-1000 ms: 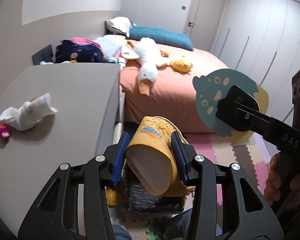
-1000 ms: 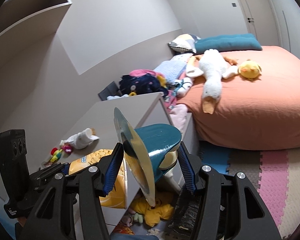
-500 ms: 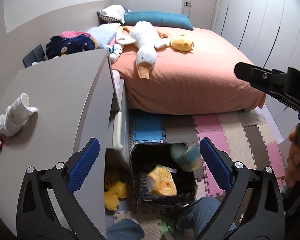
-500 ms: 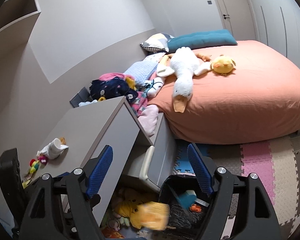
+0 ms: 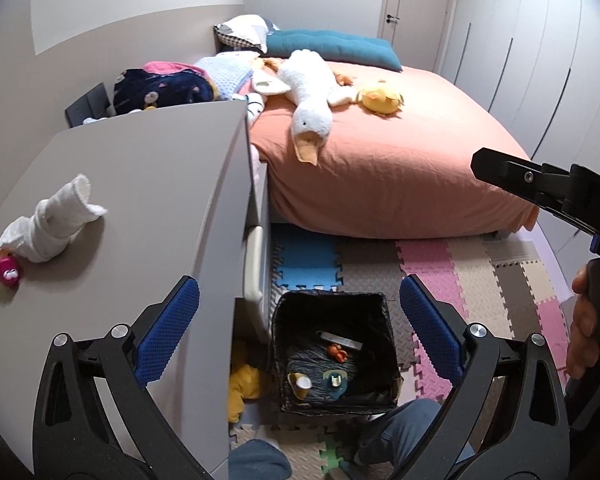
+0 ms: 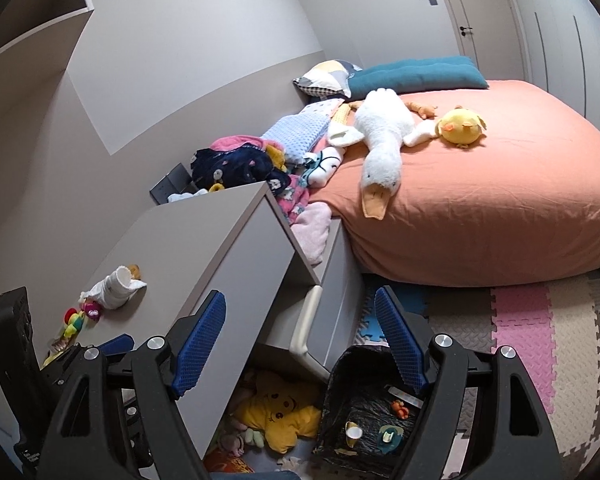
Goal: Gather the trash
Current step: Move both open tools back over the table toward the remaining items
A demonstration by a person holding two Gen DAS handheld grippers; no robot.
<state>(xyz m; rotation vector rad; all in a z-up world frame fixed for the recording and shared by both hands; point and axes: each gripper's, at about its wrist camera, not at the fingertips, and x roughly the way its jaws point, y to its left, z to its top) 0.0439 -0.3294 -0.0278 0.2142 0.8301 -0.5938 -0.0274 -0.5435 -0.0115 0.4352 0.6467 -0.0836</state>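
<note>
Cups dropped; both claws agape, downtilted.

The trash bin on the floor wears a glossy black liner. Inside lie a yellow paper cup with a white inner face, a teal cup and a small orange scrap. The foam floor mat is a patchwork of pink, grey, cream and blue interlocking tiles. The bed has a salmon-orange sheet, with a white plush goose with an orange bill, a yellow plush chick and a teal cushion. The tabletop is pale grey, carrying a white rolled cloth and a pink toy. Each left hand-held gripper and right hand-held gripper is black with blue dimpled pads.
</note>
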